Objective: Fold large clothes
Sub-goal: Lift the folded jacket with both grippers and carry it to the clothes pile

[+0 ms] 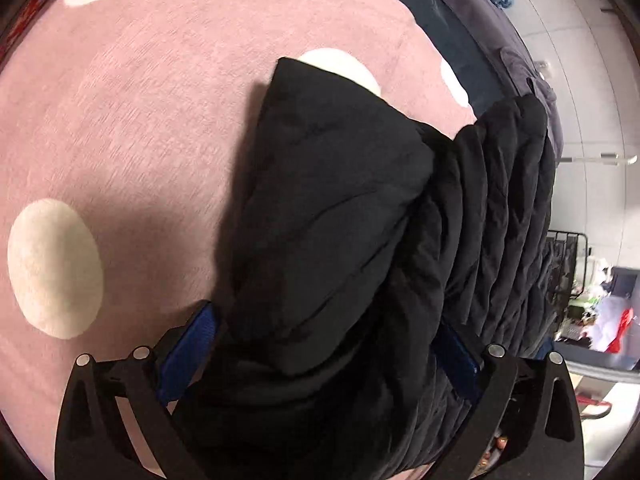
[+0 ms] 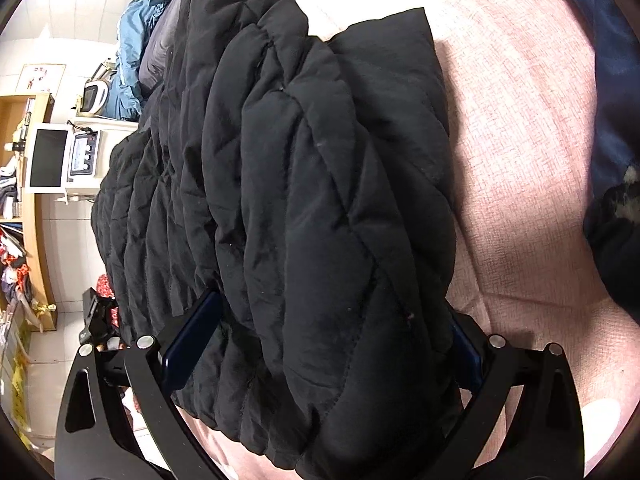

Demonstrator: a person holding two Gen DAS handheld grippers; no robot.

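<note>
A black quilted padded jacket [image 1: 360, 240] hangs bunched above a pink blanket with white dots [image 1: 140, 120]. My left gripper [image 1: 324, 344] is shut on a thick fold of the jacket, with blue pads [image 1: 188, 352] on both sides of it. In the right wrist view the same jacket [image 2: 300, 200] fills the middle, folded over itself. My right gripper [image 2: 328, 344] is shut on another thick fold, blue pads [image 2: 192, 340] pressing it from both sides. The fingertips are hidden by fabric in both views.
The pink blanket [image 2: 520, 160] covers a bed. Grey and blue bedding [image 2: 136, 40] is piled at the far end. A wooden shelf [image 2: 36, 200] with a white appliance [image 2: 60, 156] stands beside it. A black wire rack [image 1: 568, 264] and clutter lie to the right.
</note>
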